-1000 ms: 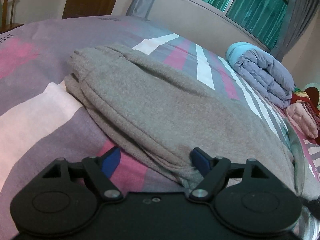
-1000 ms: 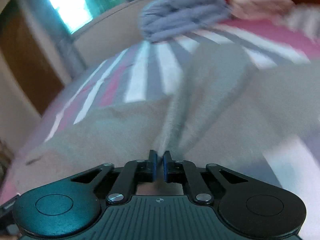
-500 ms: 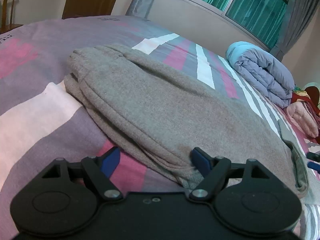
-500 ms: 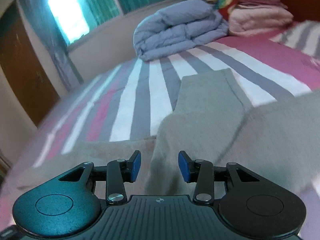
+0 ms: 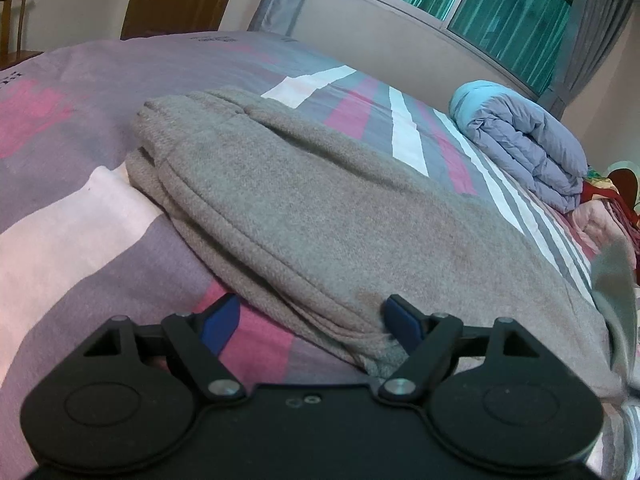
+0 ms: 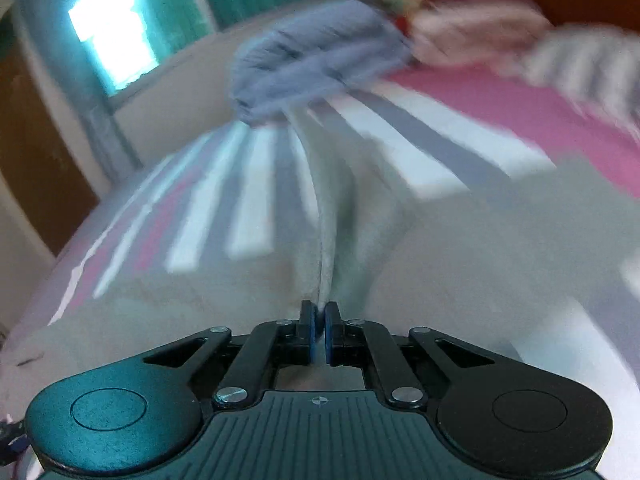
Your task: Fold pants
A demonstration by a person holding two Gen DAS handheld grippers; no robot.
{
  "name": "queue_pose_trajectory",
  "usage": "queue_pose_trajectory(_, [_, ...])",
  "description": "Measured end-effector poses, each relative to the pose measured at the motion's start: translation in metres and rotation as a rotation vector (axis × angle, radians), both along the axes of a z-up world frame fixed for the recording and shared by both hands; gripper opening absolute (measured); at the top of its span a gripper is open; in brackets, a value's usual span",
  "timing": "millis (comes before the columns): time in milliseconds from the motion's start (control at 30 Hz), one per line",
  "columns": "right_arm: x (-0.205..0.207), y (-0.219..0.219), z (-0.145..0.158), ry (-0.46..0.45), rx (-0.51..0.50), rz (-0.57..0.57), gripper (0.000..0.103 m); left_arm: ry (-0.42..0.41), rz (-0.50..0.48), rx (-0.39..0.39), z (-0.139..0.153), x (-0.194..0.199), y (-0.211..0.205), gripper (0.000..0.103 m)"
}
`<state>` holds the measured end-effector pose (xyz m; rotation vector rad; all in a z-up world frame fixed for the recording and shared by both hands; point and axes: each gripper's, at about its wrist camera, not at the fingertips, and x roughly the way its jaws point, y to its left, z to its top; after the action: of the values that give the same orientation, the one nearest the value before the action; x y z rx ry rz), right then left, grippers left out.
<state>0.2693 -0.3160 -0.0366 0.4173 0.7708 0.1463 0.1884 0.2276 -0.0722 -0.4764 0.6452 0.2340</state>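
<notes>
On the bed (image 5: 72, 208), right gripper (image 6: 320, 326) pinches pants (image 6: 340, 240).

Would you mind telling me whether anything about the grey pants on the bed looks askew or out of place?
The grey knit pants lie mostly folded on the striped bed cover, but one flap stands up at the far right edge, pinched in the shut right gripper. Nothing looks damaged.
</notes>
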Motion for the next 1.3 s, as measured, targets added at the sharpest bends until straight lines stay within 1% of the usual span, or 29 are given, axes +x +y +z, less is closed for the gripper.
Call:
queue_pose_trajectory(33, [-0.006,-0.011,-0.014,0.059,0.041,-0.010,0.005,0.001,0.001,-0.001,0.000,0.001,0.001,0.074])
queue_pose_trajectory(67, [-0.011,-0.020,-0.026,0.088,0.092,-0.007,0.006,0.002,0.004,0.000,0.000,0.001,0.000,0.074])
queue_pose_trajectory(100, [-0.013,-0.026,-0.029,0.088,0.130,-0.015,0.008,0.004,0.009,0.001,0.000,0.002,0.000,0.074])
queue_pose_trajectory(133, [-0.013,-0.029,-0.024,0.068,0.132,-0.018,0.021,0.005,0.016,0.002,0.000,0.002,-0.001,0.074])
queue_pose_trajectory(167, [-0.013,-0.029,-0.017,0.038,0.104,-0.017,0.038,0.007,0.019,0.004,0.000,0.002,-0.002,0.075])
queue_pose_trajectory(200, [-0.014,-0.028,-0.009,-0.006,0.072,-0.018,0.047,0.008,0.022,0.007,0.000,0.003,-0.003,0.075])
queue_pose_trajectory(233, [-0.013,-0.030,-0.003,-0.039,0.068,-0.020,0.059,0.010,0.023,0.009,0.000,0.004,-0.004,0.076])
queue_pose_trajectory(267, [-0.015,-0.032,0.003,-0.050,0.070,-0.026,0.060,0.012,0.023,0.012,0.001,0.004,-0.005,0.076])
queue_pose_trajectory(367, [-0.003,-0.047,0.004,-0.058,0.097,-0.089,0.060,0.012,0.018,0.015,0.001,0.004,-0.004,0.076])
queue_pose_trajectory(400, [0.004,-0.054,0.003,-0.059,0.119,-0.097,0.060,0.012,0.017,0.014,0.001,0.004,-0.004,0.076])
queue_pose_trajectory(467, [0.020,-0.063,0.002,-0.066,0.124,-0.104,0.060,0.015,0.017,0.016,0.001,0.005,-0.004,0.076])
queue_pose_trajectory(567, [0.046,-0.082,-0.007,-0.033,0.189,-0.144,0.059,0.018,0.019,0.018,0.002,0.006,-0.004,0.077])
queue_pose_trajectory(633, [0.065,-0.093,-0.017,-0.006,0.270,-0.149,0.059,0.021,0.018,0.023,0.002,0.006,-0.005,0.077])
queue_pose_trajectory(667, [0.075,-0.099,-0.017,0.009,0.321,-0.148,0.054,0.022,0.018,0.025,0.002,0.007,-0.005,0.077])
queue_pose_trajectory(700, [0.081,-0.103,-0.022,0.023,0.373,-0.155,0.046,0.022,0.018,0.025,0.002,0.006,-0.005,0.078])
queue_pose_trajectory(733, [0.088,-0.105,-0.029,0.047,0.413,-0.162,0.021,0.023,0.019,0.025,0.002,0.006,-0.005,0.078])
queue_pose_trajectory(767, [0.092,-0.108,-0.031,0.071,0.416,-0.164,0.006,0.023,0.018,0.026,0.002,0.006,-0.005,0.078])
queue_pose_trajectory(800, [0.094,-0.108,-0.031,0.080,0.402,-0.159,0.004,0.023,0.018,0.027,0.002,0.007,-0.005,0.078])
queue_pose_trajectory(867, [0.089,-0.109,-0.019,0.014,0.371,-0.135,0.004,0.024,0.017,0.028,0.003,0.007,-0.005,0.078])
queue_pose_trajectory(933, [0.072,-0.115,0.003,-0.089,0.357,-0.124,0.004,0.024,0.016,0.029,0.002,0.007,-0.005,0.078])
queue_pose_trajectory(1000, [0.047,-0.127,0.022,-0.171,0.368,-0.144,0.004,0.022,0.017,0.030,0.002,0.007,-0.006,0.078])
queue_pose_trajectory(1033, [0.034,-0.132,0.027,-0.188,0.367,-0.165,0.004,0.021,0.016,0.029,0.002,0.007,-0.005,0.078])
queue_pose_trajectory(1100, [0.004,-0.143,0.027,-0.180,0.358,-0.207,0.004,0.021,0.014,0.030,0.002,0.007,-0.005,0.078])
queue_pose_trajectory(1133, [-0.008,-0.146,0.018,-0.150,0.331,-0.219,0.004,0.021,0.013,0.031,0.002,0.007,-0.005,0.078])
queue_pose_trajectory(1167, [-0.016,-0.147,0.005,-0.089,0.305,-0.228,0.004,0.022,0.013,0.032,0.002,0.007,-0.005,0.078])
queue_pose_trajectory(1200, [-0.019,-0.149,-0.008,-0.032,0.309,-0.222,0.004,0.023,0.012,0.033,0.002,0.007,-0.006,0.078])
queue_pose_trajectory(1233, [-0.022,-0.153,-0.020,0.001,0.337,-0.202,0.004,0.024,0.011,0.035,0.002,0.007,-0.006,0.078])
queue_pose_trajectory(1267, [-0.025,-0.156,-0.026,0.009,0.347,-0.197,0.005,0.024,0.009,0.037,0.002,0.007,-0.006,0.078])
queue_pose_trajectory(1300, [-0.029,-0.161,-0.028,-0.008,0.362,-0.200,0.006,0.024,0.008,0.037,0.002,0.007,-0.006,0.078])
